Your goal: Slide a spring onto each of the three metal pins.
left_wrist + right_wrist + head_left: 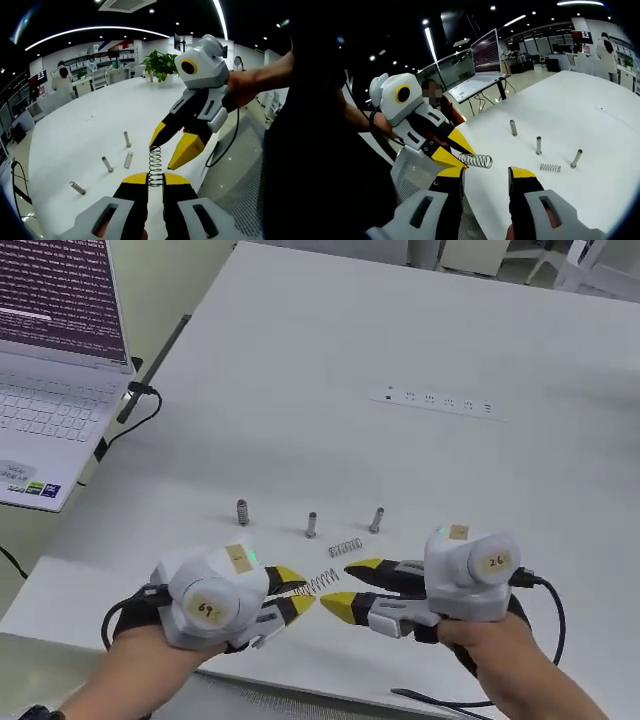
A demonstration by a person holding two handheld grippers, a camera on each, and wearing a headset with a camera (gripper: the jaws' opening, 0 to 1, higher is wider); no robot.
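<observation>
Three short metal pins stand in a row on the white table (330,360). The left pin (242,511) wears a spring; the middle pin (311,525) and the right pin (376,519) are bare. A loose spring (345,547) lies flat between those two. My left gripper (303,590) is shut on one end of another spring (318,583), which sticks out from its tips (155,165). Facing it, my right gripper (338,585) is open, its yellow tips on either side of the spring's free end (476,160). Both hover near the table's front edge.
An open laptop (50,370) sits at the far left with a black cable (140,405) beside it. A white power strip (437,401) lies farther back on the table. The front edge runs just below the grippers.
</observation>
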